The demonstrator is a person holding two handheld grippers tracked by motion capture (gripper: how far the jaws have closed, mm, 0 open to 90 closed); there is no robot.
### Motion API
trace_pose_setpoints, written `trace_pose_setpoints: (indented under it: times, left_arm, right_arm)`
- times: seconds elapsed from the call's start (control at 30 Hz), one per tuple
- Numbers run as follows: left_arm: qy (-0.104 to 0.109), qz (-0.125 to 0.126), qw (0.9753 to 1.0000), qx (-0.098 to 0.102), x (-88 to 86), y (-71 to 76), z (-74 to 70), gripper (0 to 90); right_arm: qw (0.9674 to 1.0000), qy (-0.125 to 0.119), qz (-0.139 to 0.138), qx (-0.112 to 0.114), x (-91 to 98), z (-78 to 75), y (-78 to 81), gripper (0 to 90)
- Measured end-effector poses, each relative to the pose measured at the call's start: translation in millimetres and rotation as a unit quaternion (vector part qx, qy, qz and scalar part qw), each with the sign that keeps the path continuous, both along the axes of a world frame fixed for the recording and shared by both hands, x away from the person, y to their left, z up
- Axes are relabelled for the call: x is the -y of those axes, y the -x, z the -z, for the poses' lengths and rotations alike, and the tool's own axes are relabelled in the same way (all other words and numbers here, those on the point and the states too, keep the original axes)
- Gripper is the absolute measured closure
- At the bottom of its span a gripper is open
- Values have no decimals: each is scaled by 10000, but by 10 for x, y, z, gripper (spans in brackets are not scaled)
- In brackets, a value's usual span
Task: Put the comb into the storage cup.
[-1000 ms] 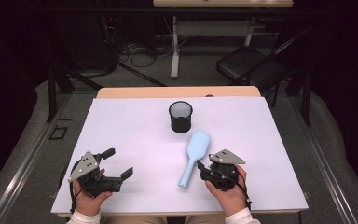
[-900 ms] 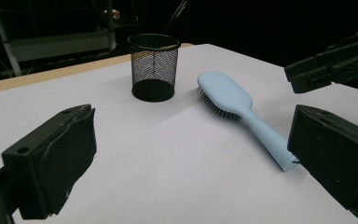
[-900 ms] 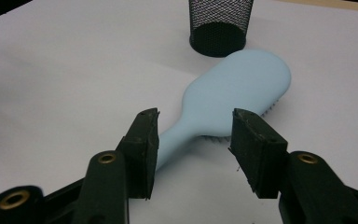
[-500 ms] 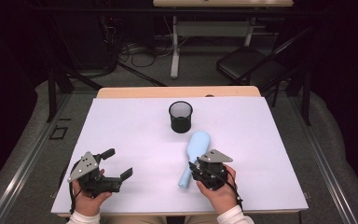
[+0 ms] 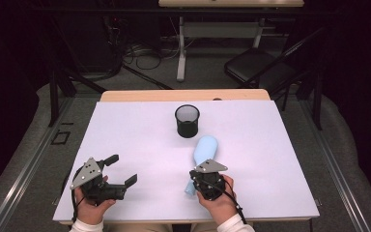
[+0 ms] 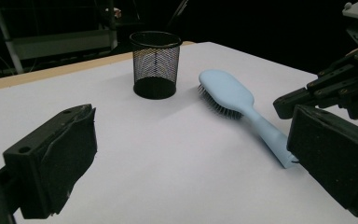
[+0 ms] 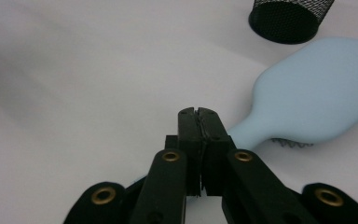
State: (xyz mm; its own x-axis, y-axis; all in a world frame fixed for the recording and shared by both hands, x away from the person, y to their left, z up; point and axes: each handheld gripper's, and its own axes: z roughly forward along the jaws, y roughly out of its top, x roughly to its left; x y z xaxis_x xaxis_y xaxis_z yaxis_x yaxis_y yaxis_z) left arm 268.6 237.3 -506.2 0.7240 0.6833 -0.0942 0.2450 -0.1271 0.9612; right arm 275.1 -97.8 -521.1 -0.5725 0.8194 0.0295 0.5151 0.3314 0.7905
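White table, right gripper clenched empty over hairbrush handle, left gripper released.

Black mesh cup upright on white counter, ahead of right tool; folding chair far beyond.

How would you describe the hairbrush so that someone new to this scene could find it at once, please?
On the white table, look just in front of the black mesh cup, towards the person's right hand. The hairbrush lies flat there, bristles down. It is the one pale blue thing, with an oval head and slim handle.
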Motion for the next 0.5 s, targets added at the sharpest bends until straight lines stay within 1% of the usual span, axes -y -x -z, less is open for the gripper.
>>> trace_pose_setpoints:
  times: [0.03,0.17,0.23,0.4,0.43,0.5]
  left_arm:
    - [-1,-3,10000,0,-1,1,0,15]
    - [-12,-23,10000,1,-4,3,2,15]
    - [-7,-10,10000,2,-6,3,2,15]
    - [-24,-4,10000,-2,-6,3,3,16]
    - [-46,-21,10000,-3,-4,4,3,16]
    - [-33,-6,10000,-4,-3,2,5,17]
  right_arm:
    - [10000,18,-53,-53,-36,23,6,900]
    - [9998,58,-135,-102,-90,58,14,900]
    - [9996,118,-190,-173,-143,95,19,900]
    - [9992,187,-277,-236,-223,134,24,900]
    - [9989,222,-337,-259,-259,154,24,900]
    - [9987,250,-357,-257,-275,164,24,900]
